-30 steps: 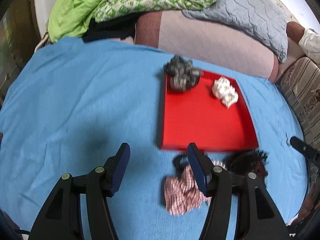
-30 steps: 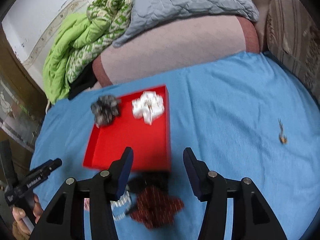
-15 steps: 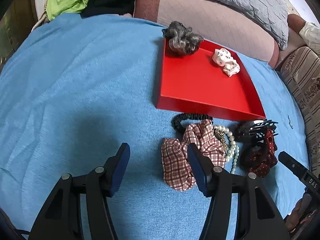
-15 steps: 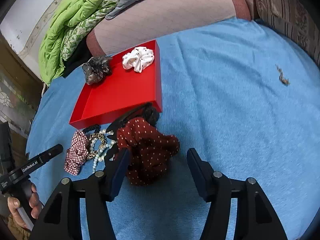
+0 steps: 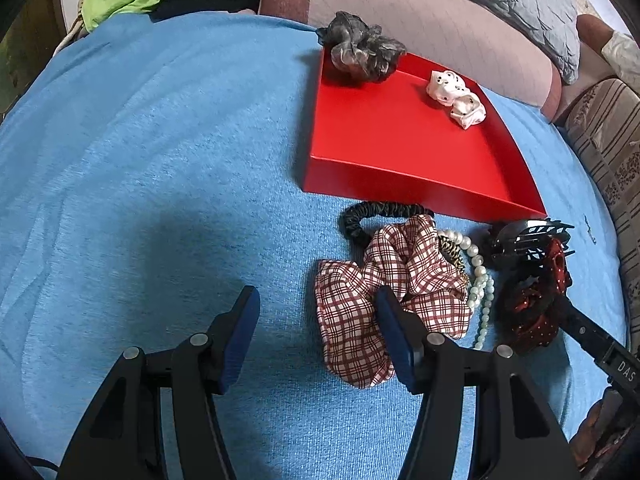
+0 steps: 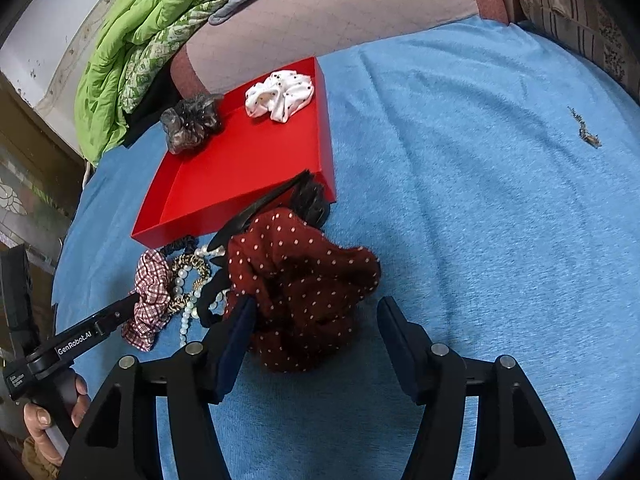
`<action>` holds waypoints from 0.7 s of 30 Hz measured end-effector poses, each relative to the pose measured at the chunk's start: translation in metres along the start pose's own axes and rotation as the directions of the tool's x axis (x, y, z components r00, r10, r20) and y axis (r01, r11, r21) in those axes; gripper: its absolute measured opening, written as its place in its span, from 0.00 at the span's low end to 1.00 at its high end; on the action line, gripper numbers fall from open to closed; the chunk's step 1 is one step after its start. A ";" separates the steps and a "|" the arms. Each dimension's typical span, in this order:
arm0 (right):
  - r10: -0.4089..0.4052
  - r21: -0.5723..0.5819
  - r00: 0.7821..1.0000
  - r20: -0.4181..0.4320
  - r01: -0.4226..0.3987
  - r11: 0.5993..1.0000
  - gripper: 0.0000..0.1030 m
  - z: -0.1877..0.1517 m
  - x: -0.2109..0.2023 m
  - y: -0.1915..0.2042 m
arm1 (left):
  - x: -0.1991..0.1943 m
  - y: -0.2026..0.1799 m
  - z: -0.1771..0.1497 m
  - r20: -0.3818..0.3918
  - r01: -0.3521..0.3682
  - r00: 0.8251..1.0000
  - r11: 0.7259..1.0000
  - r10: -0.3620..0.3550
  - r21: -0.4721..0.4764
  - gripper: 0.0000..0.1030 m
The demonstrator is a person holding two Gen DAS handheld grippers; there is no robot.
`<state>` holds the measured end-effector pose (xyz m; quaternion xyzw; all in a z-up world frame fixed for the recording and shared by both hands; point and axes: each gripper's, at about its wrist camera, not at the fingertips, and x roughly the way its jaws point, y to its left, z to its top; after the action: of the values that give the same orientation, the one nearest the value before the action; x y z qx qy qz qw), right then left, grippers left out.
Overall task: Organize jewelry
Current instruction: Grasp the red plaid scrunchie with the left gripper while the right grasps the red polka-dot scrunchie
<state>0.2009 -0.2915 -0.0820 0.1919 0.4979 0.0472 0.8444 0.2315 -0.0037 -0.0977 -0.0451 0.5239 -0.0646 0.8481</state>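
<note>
On the blue bed cover [image 6: 460, 168]: loose pieces lie heaped just before the near wall of the red tray [image 6: 248, 168].
Tray: already holds a grey scrunchie [image 6: 191, 122] at its far left corner and a white dotted scrunchie [image 6: 280, 96] at the far right; the middle floor is bare.
Right claw [image 6: 314, 338]: spread wide and empty, with the dark red dotted scrunchie [image 6: 304, 292] lying between its two fingers, the left finger touching or nearly touching the fabric.
Left claw [image 5: 316, 334]: also wide and empty; its right finger overlaps the plaid scrunchie [image 5: 384, 292] in the view, contact unclear.
Step, as I judge it: the right claw picking up the red scrunchie to carry it to the tray.
Doing it well: drop low enough to pinch a thick fold, not a loose edge; close fully, since soft cloth slips; lift straight up, because the black hair clip [image 6: 276, 204] and a black band sit against its far and left sides and may snag and drag along.
Red scrunchie's axis: a crumpled lump, longest roughly from near-left to far-right, across the claw's opening at a slant; it has no real front.
Others waiting: pearl strand [image 5: 480, 276] and black band [image 5: 380, 214], running beside the plaid one.
</note>
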 end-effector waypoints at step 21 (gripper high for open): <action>-0.015 -0.003 1.000 -0.015 0.015 1.000 0.29 -0.005 0.011 0.005 | 0.000 -0.015 -0.011 0.007 -0.012 1.000 0.999 0.011 0.043 0.33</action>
<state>0.2025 -0.2825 -0.0920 0.1866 0.5057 0.0429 0.8412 0.2204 -0.0190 -0.1001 -0.0241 0.5196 -0.0707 0.8512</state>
